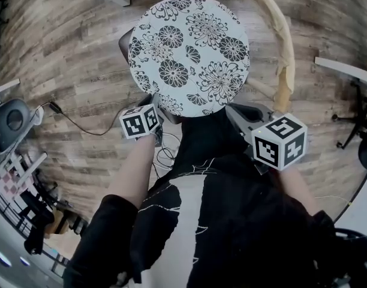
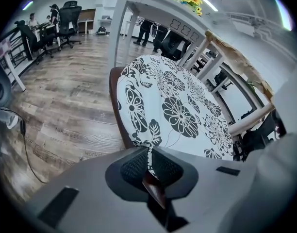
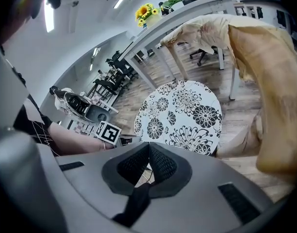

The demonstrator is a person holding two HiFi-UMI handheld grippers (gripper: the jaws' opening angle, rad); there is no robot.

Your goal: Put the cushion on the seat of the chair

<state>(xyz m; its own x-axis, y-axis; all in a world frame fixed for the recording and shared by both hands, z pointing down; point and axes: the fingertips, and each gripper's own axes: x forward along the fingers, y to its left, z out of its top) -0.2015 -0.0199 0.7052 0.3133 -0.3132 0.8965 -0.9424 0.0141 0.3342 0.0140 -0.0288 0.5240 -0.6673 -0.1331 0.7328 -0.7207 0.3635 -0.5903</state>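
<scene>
A round white cushion [image 1: 189, 53] with black flower print lies on the chair, whose dark brown seat rim [image 1: 125, 44] shows at the cushion's left. My left gripper [image 1: 156, 105] is at the cushion's near left edge. In the left gripper view its jaws [image 2: 149, 152] are shut on a pinch of the cushion [image 2: 177, 110] fabric, with the seat rim [image 2: 117, 106] beside it. My right gripper [image 1: 234, 110] hovers by the near right edge. In the right gripper view it [image 3: 148, 147] is shut with nothing between the pads, short of the cushion [image 3: 182, 115].
A beige cloth [image 1: 283, 59] hangs over a wooden frame right of the chair [image 3: 265, 81]. A black cable [image 1: 81, 123] trails over the wood floor at left, near a grey device [image 1: 12, 122]. An office chair base [image 1: 351, 122] stands far right.
</scene>
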